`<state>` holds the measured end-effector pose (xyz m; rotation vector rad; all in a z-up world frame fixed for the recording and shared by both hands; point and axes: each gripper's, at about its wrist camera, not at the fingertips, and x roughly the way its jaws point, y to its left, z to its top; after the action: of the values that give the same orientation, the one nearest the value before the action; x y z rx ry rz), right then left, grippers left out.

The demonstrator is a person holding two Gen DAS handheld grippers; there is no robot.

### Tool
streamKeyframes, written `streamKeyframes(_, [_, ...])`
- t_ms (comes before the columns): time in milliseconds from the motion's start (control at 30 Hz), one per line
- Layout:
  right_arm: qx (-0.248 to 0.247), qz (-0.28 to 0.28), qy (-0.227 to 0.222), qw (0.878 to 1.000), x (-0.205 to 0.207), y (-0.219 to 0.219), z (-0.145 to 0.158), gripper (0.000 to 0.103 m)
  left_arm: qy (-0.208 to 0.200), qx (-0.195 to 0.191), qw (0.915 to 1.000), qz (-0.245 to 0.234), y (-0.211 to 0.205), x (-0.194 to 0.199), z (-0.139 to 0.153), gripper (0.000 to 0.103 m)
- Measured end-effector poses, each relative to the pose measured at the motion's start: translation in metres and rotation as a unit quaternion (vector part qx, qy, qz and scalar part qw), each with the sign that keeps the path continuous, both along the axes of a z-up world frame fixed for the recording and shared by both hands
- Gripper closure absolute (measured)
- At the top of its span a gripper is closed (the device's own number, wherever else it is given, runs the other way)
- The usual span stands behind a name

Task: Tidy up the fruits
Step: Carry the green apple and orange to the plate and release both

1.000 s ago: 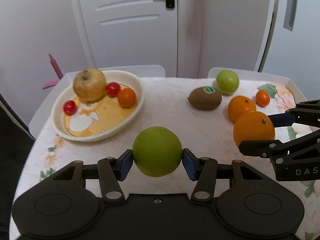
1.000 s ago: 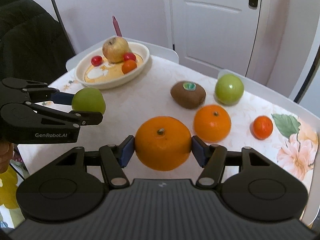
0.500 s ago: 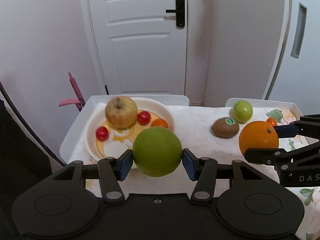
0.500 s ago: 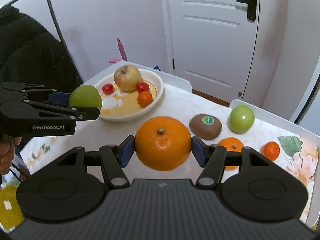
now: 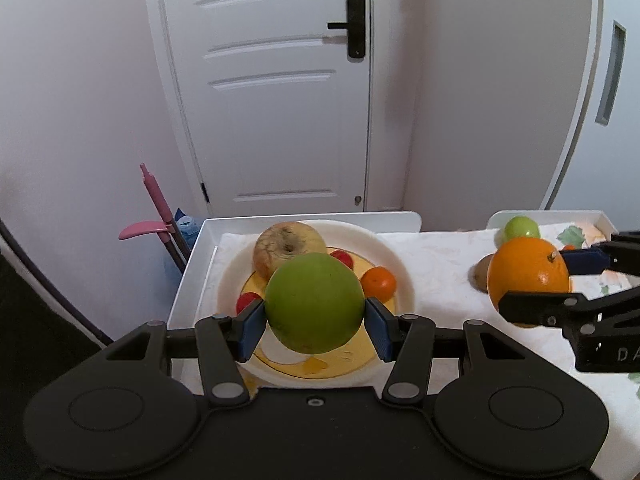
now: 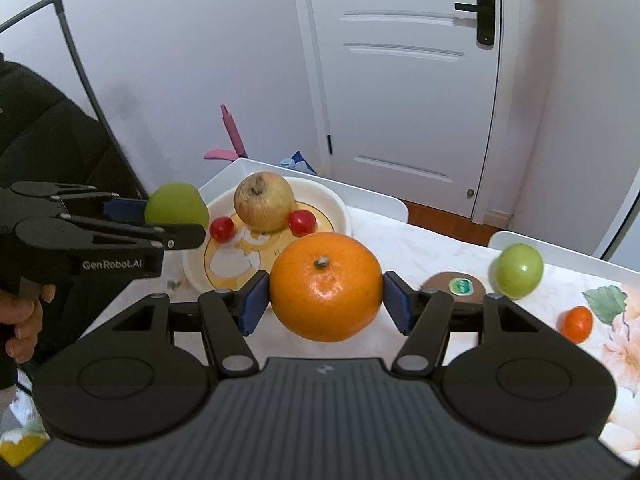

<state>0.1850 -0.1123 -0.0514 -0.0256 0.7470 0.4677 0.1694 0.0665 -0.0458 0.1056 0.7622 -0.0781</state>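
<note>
Two hand-held grippers are up over the tabletop (image 6: pixel 420 240), each carrying a fruit. The left hand-held gripper (image 5: pixel 315 322) pinches a green apple (image 5: pixel 315 302) between its blue pads (image 5: pixel 253 326), clear of the surface and in front of the white bowl (image 5: pixel 394 258). The right hand-held gripper (image 6: pixel 326 304) pinches a large orange (image 6: pixel 326 286), stem end up, likewise lifted clear of the flowered cloth.

From the right wrist view, the bowl sits at about eleven o'clock from the orange, at the far left corner of the tabletop. Inside it rest a russet yellow apple (image 6: pixel 264 202), two red cherry tomatoes (image 6: pixel 222 229) either side of it, and, seen from the left wrist view, a small mandarin (image 5: pixel 379 283) at the bowl's right.

Out on the cloth, at about three o'clock from the held orange, lies a kiwi with a green sticker (image 6: pixel 456 285); just beyond it stands a second green apple (image 6: pixel 519 269), and nearer the right edge a small mandarin (image 6: pixel 577 323) lies alone. A person's hand (image 6: pixel 24 322) grips the left tool's handle at the left edge.
</note>
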Motion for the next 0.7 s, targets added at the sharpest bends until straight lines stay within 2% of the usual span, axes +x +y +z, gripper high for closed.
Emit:
streamKeyframes(367, [-0.006, -0.037, 0.018, 0.999, 0.020, 0.045, -0.015, 0.027, 0.032, 0.008, 0.9981, -0.051, 0.034, 0.033, -0.037, 0.045])
streamKeyframes(700, [-0.015, -0.050, 0.034, 0.998, 0.032, 0.063, -0.029, 0.027, 0.052, 0.027, 0.9940, -0.092, 0.034, 0.048, -0.065, 0.045])
